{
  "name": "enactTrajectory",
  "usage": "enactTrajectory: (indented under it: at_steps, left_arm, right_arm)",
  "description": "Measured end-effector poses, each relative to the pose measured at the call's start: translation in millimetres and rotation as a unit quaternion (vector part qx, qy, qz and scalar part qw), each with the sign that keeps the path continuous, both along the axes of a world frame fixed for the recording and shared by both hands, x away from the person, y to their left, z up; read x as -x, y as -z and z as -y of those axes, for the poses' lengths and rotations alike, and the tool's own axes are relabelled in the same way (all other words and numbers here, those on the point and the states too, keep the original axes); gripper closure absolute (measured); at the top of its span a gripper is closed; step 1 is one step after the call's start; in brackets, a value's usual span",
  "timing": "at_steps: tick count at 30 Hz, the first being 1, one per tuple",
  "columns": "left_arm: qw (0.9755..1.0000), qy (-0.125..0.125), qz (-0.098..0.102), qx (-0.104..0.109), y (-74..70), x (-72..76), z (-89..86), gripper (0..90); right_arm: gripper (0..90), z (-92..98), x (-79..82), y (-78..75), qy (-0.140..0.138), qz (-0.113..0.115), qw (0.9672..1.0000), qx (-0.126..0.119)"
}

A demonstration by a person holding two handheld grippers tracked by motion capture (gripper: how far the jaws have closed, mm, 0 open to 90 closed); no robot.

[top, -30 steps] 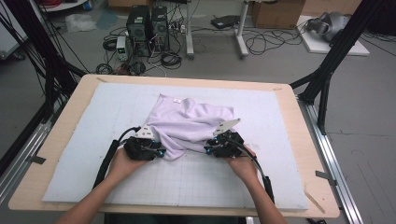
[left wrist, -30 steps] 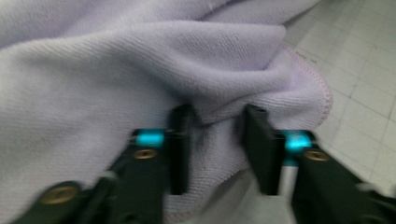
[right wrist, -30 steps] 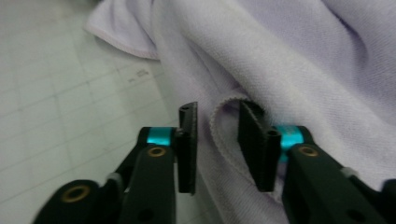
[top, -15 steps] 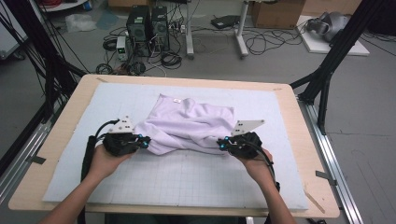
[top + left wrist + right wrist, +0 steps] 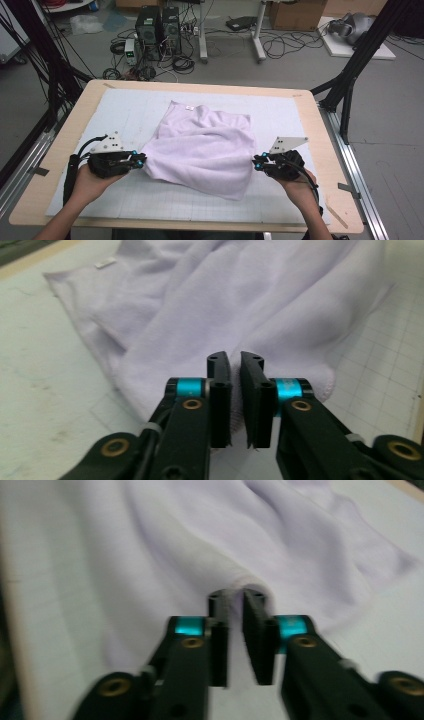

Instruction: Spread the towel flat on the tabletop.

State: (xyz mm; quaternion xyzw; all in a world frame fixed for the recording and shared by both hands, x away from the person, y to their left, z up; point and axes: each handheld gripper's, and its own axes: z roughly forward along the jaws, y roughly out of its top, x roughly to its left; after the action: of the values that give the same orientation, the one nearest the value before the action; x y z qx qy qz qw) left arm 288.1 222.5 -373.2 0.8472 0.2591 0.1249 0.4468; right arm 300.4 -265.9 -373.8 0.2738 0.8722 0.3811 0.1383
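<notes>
From up here I see a pale lilac towel point(image 5: 202, 150) spread rumpled on the white gridded mat point(image 5: 125, 115) that covers my wooden table point(image 5: 320, 130). My left gripper point(image 5: 141, 159) meets the towel's left corner and my right gripper point(image 5: 256, 162) meets its right edge, the cloth stretched between them (its near edge sags toward me in a point). A small white tag point(image 5: 189, 107) sits at the far corner. Beyond the table, computer towers point(image 5: 159, 27) and loose cables point(image 5: 280, 45) lie on the floor.
</notes>
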Motion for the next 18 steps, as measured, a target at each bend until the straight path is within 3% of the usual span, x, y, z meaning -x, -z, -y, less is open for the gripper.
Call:
enactTrajectory:
  at_steps: [2, 4, 5, 6, 7, 10, 11, 12, 16, 18]
  left_arm:
    - [0.9999, 0.010, -0.008, 0.003, 4.7, -2.4, 2.3, 69.2]
    - [0.9998, 0.014, -0.013, 0.003, 8.8, -6.2, 3.6, 62.8]
    - [0.9998, 0.016, -0.016, 0.000, 10.8, -8.9, 3.7, 62.8]
    - [0.9997, 0.015, -0.018, -0.004, 13.0, -11.9, 3.8, 59.8]
    - [0.9997, 0.014, -0.021, -0.008, 15.6, -15.0, 3.4, 59.8]
    - [0.9991, 0.014, -0.036, -0.014, 28.1, -19.5, 4.4, 59.8]
    - [0.9986, 0.020, -0.043, -0.023, 33.4, -19.6, 5.1, 59.9]
    - [0.9980, 0.026, -0.050, -0.030, 39.3, -19.0, 6.3, 59.9]
    - [0.9946, 0.044, -0.072, -0.060, 61.5, -14.4, 12.5, 60.5]
    - [0.9959, 0.041, -0.053, -0.062, 65.7, -10.4, 14.2, 64.8]
  right_arm:
    - [71.9, 2.6, -3.1, 3.1, 0.008, 0.000, 0.9999, -0.006]
    - [70.0, 3.3, -4.1, 5.2, 0.008, 0.002, 0.9996, -0.028]
    - [68.0, 0.3, -3.0, 5.2, -0.003, 0.006, 0.9992, -0.039]
    - [63.9, -11.7, 1.6, 5.2, -0.034, 0.019, 0.9986, -0.037]
    - [63.9, -11.7, 1.6, 5.2, -0.034, 0.019, 0.9986, -0.037]
    - [58.8, -34.6, 7.4, 12.5, -0.084, 0.016, 0.9958, -0.034]
    - [55.1, -48.3, 9.4, 22.6, -0.114, 0.002, 0.9931, -0.027]
    - [55.1, -48.3, 9.4, 22.6, -0.114, 0.002, 0.9931, -0.027]
    - [52.4, -64.0, 7.6, 46.7, -0.139, -0.032, 0.9897, 0.011]
    - [54.3, -66.5, 5.7, 56.1, -0.140, -0.048, 0.9889, 0.016]
